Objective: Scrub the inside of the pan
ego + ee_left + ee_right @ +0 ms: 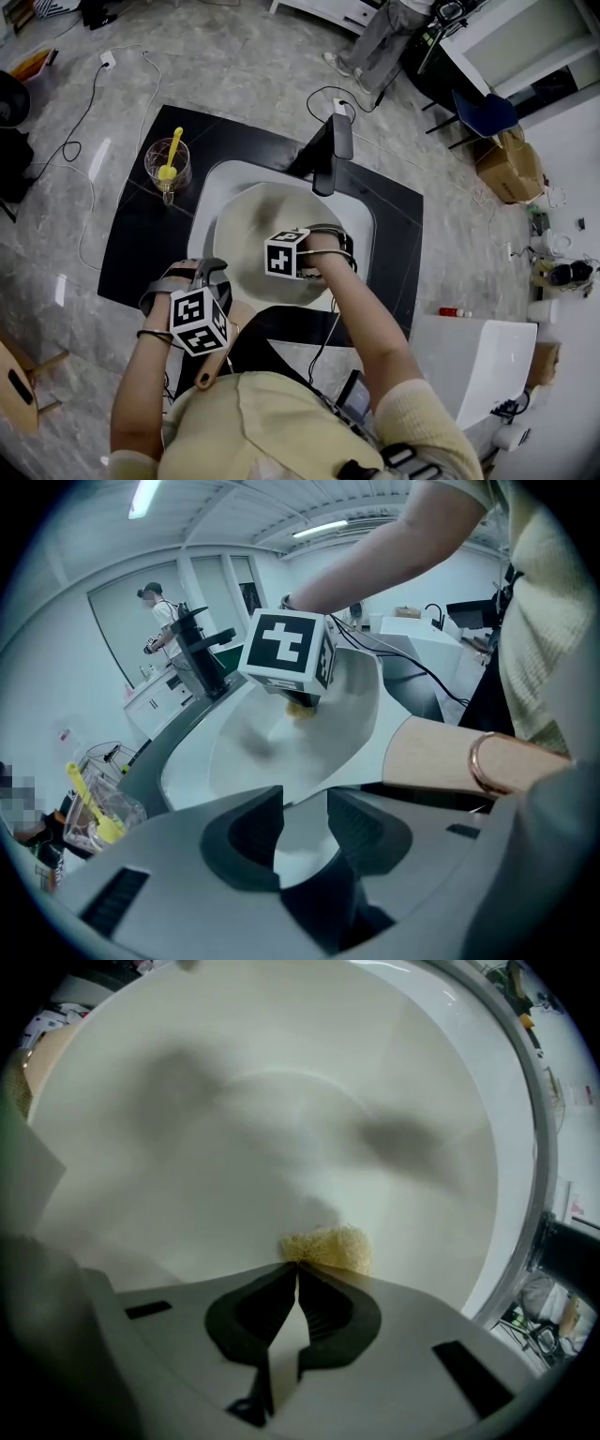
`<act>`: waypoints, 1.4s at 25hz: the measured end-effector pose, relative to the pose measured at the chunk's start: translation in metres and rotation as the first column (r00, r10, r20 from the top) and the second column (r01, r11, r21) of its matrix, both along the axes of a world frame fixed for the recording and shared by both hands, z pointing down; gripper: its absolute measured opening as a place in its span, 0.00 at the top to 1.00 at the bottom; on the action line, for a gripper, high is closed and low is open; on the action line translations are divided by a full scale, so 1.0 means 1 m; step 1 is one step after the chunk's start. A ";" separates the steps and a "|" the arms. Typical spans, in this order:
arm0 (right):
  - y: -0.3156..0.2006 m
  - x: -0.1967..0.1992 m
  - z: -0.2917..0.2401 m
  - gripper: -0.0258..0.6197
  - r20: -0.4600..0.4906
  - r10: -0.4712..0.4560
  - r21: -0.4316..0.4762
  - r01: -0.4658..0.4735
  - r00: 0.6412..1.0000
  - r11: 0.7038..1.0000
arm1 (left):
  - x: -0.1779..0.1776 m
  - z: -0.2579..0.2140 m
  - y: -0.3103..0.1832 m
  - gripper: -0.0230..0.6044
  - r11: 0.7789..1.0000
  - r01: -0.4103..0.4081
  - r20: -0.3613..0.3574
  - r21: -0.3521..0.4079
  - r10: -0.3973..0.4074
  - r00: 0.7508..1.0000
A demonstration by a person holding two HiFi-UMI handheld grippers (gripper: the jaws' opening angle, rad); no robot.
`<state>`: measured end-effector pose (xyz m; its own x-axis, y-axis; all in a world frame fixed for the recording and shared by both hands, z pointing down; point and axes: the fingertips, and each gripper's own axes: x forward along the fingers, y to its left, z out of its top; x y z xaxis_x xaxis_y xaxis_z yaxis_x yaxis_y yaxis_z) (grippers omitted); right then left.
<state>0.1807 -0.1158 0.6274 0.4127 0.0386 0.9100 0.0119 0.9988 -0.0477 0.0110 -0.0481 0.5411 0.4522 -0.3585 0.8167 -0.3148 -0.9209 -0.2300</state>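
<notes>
Pan, in the counter sink: left gripper clamps its near rim, we judge to steady it. Right gripper pinches sponge against the inner wall, for scrubbing.

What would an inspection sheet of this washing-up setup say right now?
Surface: black counter with a white sink set in it.
Job's things: pan in the sink; sponge against its inside.
Clutter: jar holding a yellow tool.
Grippers: left gripper fingers closed on the pan's handle; right gripper shut on the sponge.
Cables: cable trailing over the floor.
Surroundings: person standing, blue chair, cardboard box.
</notes>
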 end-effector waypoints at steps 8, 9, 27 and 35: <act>-0.034 -0.003 0.009 0.92 0.061 0.025 0.174 -0.035 0.998 0.984 | 0.000 -0.001 0.000 0.72 1.000 0.009 -0.007 0.001 -0.009 1.000; -0.037 -0.004 0.009 0.92 0.072 0.030 0.192 -0.043 0.997 0.980 | 0.000 -0.001 -0.001 0.72 1.000 0.010 -0.008 0.001 -0.010 1.000; -0.081 -0.047 -0.009 0.93 0.397 0.029 0.414 -0.207 0.917 0.887 | -0.001 -0.001 0.000 0.72 1.000 0.018 -0.011 -0.004 -0.018 1.000; -0.073 -0.073 -0.008 0.94 0.578 0.187 0.256 -0.394 0.795 0.883 | -0.001 -0.002 0.000 0.72 1.000 0.023 -0.017 -0.002 -0.023 1.000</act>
<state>0.1078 -0.1892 0.6191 -0.1077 -0.2807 0.9537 -0.3617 0.9046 0.2255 0.0104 -0.0483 0.5394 0.4578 -0.3675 0.8095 -0.3402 -0.9137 -0.2223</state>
